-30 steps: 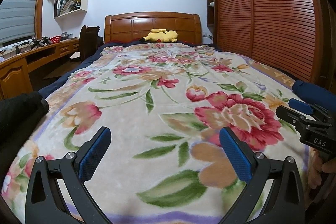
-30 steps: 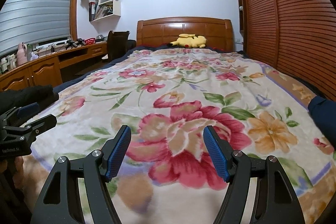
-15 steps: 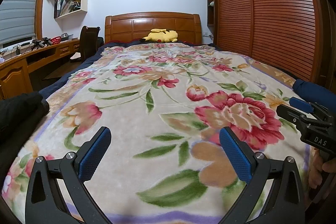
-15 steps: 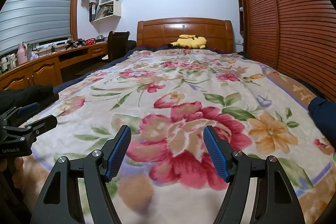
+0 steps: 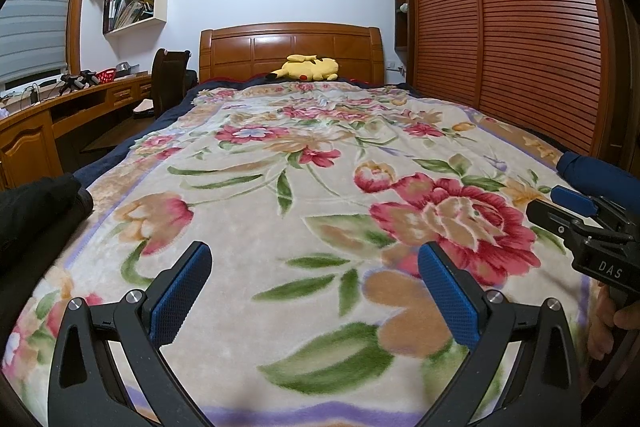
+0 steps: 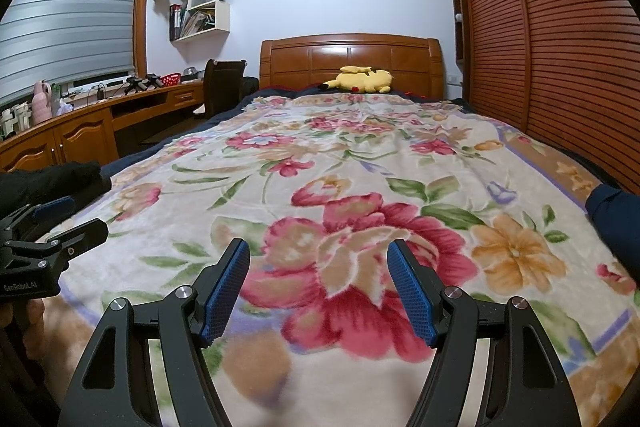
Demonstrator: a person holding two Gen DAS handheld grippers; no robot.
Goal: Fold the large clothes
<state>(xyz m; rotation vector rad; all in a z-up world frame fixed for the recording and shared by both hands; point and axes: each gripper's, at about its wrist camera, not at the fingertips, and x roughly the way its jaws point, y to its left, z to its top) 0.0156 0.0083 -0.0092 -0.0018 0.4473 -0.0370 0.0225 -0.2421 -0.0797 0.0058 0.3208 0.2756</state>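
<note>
Holding the left gripper (image 5: 316, 271) and right gripper (image 6: 318, 267) wide and empty, you risk pinching the floral blanket (image 5: 320, 167) with any garment

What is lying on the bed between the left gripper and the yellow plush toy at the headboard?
Only the spread floral blanket lies between the left gripper and the yellow plush toy; nothing rests on that stretch in the left wrist view.

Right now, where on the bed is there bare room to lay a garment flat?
The floral blanket is bare from both open grippers up to the yellow plush toy. Crowded only at the near corners: black clothing left, navy clothing right.
</note>
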